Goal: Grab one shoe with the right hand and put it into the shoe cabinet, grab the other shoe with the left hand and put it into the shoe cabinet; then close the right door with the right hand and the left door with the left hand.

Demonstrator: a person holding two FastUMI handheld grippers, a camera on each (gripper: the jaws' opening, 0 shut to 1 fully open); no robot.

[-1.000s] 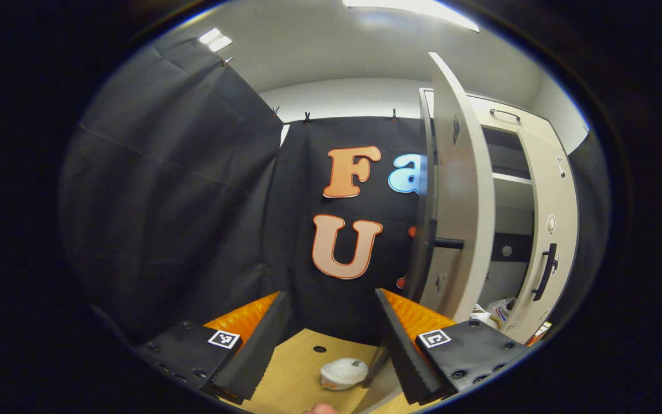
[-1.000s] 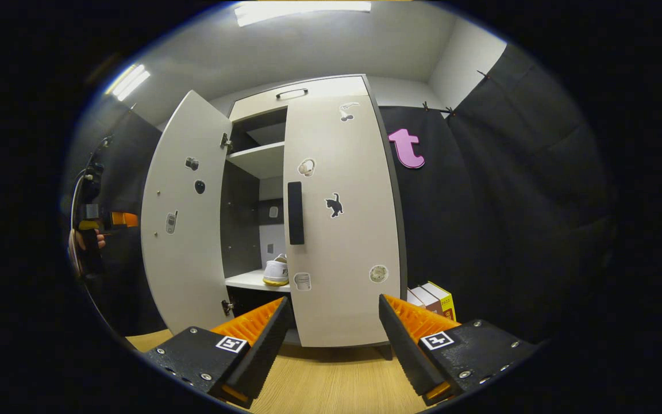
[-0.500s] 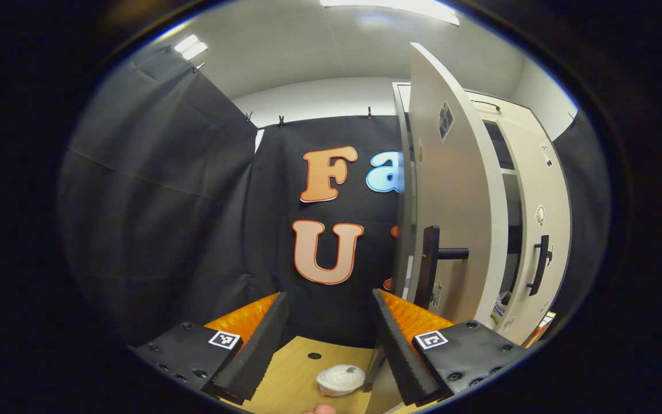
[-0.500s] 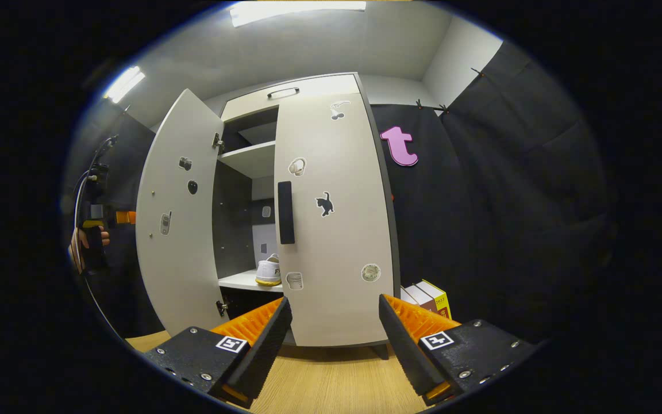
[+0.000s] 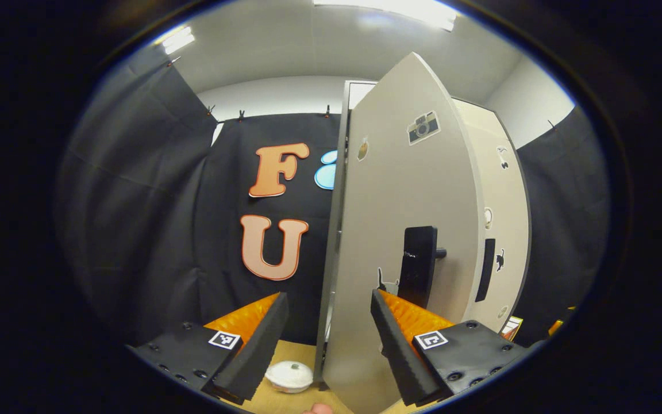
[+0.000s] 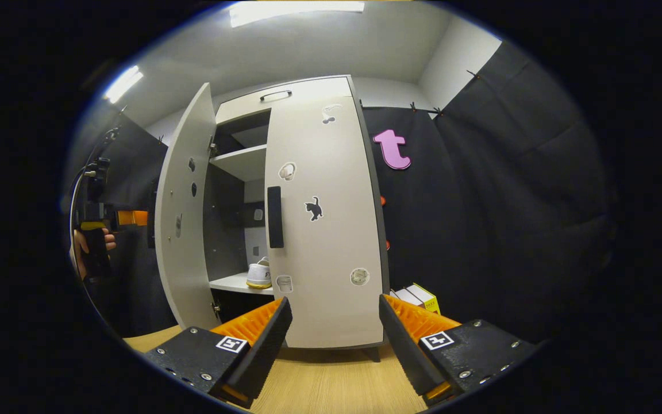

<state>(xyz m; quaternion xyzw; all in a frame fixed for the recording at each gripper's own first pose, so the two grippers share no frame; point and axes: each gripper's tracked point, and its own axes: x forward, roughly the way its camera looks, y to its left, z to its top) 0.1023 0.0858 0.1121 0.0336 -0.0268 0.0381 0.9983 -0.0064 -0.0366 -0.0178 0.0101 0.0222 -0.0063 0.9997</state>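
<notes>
Mostly shoe [image 6: 260,275] behind right door [image 6: 325,230]

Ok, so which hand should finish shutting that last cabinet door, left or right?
Left, probably. The left gripper is open and right at the half-open left door, beside its handle. The right gripper faces the right door, which already looks shut, and it sits farther from the open one.
</notes>
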